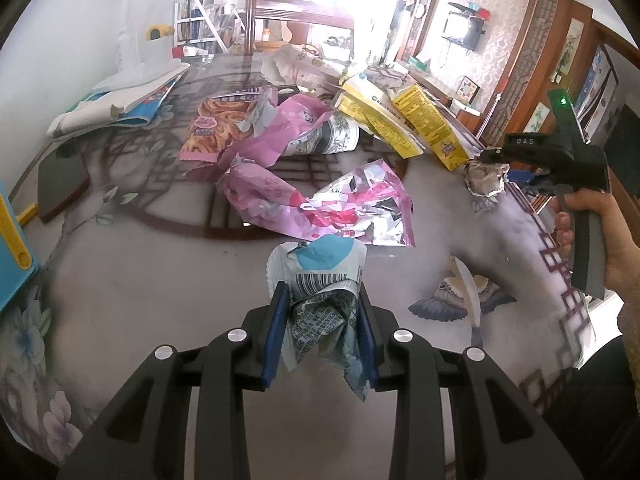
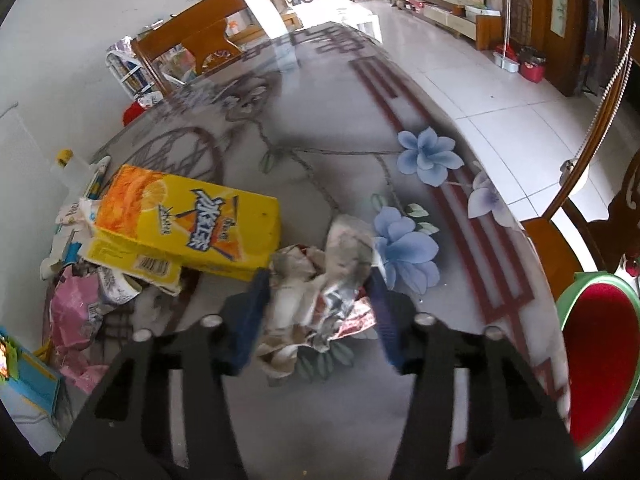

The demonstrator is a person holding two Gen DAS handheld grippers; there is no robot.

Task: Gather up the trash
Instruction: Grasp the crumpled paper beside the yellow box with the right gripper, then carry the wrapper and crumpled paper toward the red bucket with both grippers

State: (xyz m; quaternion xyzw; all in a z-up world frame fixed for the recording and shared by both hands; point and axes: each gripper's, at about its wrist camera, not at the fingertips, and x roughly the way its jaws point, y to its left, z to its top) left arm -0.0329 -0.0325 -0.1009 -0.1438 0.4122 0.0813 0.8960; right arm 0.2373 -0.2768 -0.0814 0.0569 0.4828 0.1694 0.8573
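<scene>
Two grippers are at work over a glass-topped table [image 2: 328, 420] printed with flowers, each with litter between its blue pads. The left gripper [image 1: 322, 320] is pinching a crumpled blue-and-white wrapper [image 1: 320, 280] with a barcode, gripped low so its torn top stands free above the fingers, clear of the glass; that reads to me as one piece already secured. The right gripper [image 2: 316, 312] straddles a wad of crumpled paper and foil [image 2: 320, 300] lying on the table just beside a flattened yellow drink carton [image 2: 184, 224]. Its pads sit against both flanks of the wad, but the picture is blurred there and I cannot tell whether they are truly squeezing it.

Most of the trash lies in a heap farther along the table: pink snack bags [image 1: 304, 204], a second yellow carton [image 1: 424, 124], an orange noodle packet [image 1: 216, 124]. A hand [image 1: 592, 236] grips the right tool's handle, angling it down at the wad, probably to take it from above without nudging the carton.
</scene>
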